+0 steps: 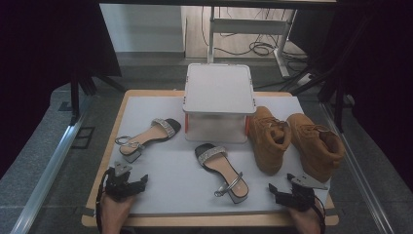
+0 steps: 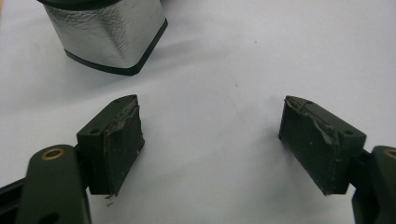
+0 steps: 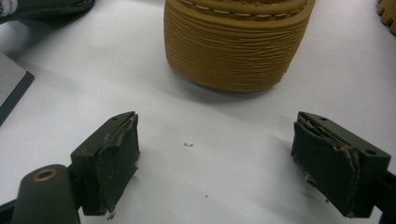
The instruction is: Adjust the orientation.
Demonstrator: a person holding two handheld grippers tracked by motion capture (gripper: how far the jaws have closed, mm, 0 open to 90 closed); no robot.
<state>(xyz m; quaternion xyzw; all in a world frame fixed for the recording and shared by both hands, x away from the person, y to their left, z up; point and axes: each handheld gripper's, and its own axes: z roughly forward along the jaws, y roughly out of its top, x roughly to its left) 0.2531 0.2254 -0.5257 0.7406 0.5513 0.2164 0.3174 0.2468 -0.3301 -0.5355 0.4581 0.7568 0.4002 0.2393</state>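
Note:
Two black sandals with glittery straps lie on the white mat: one sandal (image 1: pixel 146 137) at the left, the other sandal (image 1: pixel 221 169) in the middle. A pair of tan boots stands at the right, one boot (image 1: pixel 269 139) beside the other boot (image 1: pixel 316 145). My left gripper (image 1: pixel 139 181) rests open at the near left; the left sandal's silver block heel (image 2: pixel 105 35) sits just ahead of its jaws. My right gripper (image 1: pixel 274 190) rests open at the near right, facing the ribbed tan boot heel (image 3: pixel 236 44). Nothing is between either pair of jaws.
A white box (image 1: pixel 218 102) with a flat lid and orange clips stands at the back middle of the white mat (image 1: pixel 180 185). Past the table's far edge are a desk frame and cables on the floor. Dark curtains hang on both sides.

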